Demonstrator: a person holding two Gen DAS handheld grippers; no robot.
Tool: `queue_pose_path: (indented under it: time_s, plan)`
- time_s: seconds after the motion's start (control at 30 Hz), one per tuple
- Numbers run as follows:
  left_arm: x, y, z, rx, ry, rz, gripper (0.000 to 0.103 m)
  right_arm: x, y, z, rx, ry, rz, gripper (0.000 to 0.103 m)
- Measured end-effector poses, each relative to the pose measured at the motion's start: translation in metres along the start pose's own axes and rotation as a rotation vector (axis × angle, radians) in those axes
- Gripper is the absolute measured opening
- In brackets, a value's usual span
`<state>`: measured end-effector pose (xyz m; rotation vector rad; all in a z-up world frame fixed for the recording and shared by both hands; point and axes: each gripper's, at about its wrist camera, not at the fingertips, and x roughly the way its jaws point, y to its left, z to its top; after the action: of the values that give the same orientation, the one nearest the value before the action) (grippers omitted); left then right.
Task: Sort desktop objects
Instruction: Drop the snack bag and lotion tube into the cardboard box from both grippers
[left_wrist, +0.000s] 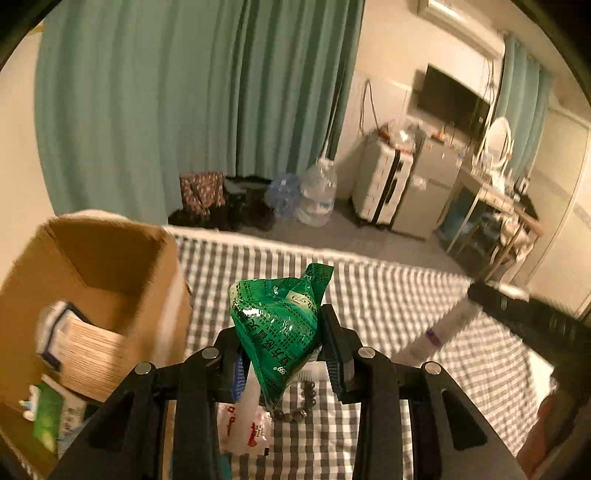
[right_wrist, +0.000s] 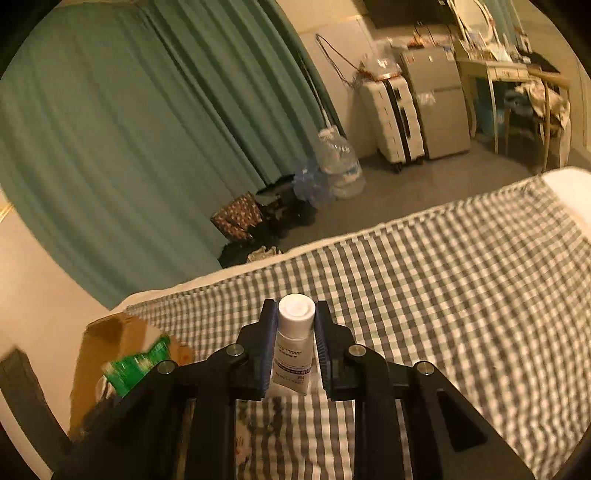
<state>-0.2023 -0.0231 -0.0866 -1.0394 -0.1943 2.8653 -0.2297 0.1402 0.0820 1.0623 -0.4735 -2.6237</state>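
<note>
Gripping a green packet (left_wrist: 277, 325), left gripper (left_wrist: 284, 354) clamped, cardboard box (left_wrist: 110, 258) to its left | right gripper (right_wrist: 295, 343) clamped on white tube (right_wrist: 294, 343), above checked bed (right_wrist: 461, 280)

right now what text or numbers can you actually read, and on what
"999": on the green packet in the left gripper, upside down. Its other characters are too warped to read.
White tube in the right gripper: label print too small.
White sachet on the checked cloth: red marks blurred.
</note>
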Motion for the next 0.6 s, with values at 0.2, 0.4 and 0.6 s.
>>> queue_pose_path:
  time_s: [0.2,0.4,0.6]
  plan:
    - [-0.048,0.037,0.028,0.01,-0.041,0.084,0.035,-0.041,0.047,-0.001,-0.087,-0.017,0.066,0.02]
    - [-0.073,0.104,0.027,0.012,0.002,0.23,0.035,-0.052,0.115,-0.013,-0.183,-0.004,0.137,0.02]
    - [-0.076,0.179,-0.006,-0.052,0.079,0.309,0.035,-0.03,0.198,-0.046,-0.319,0.066,0.221,0.02]
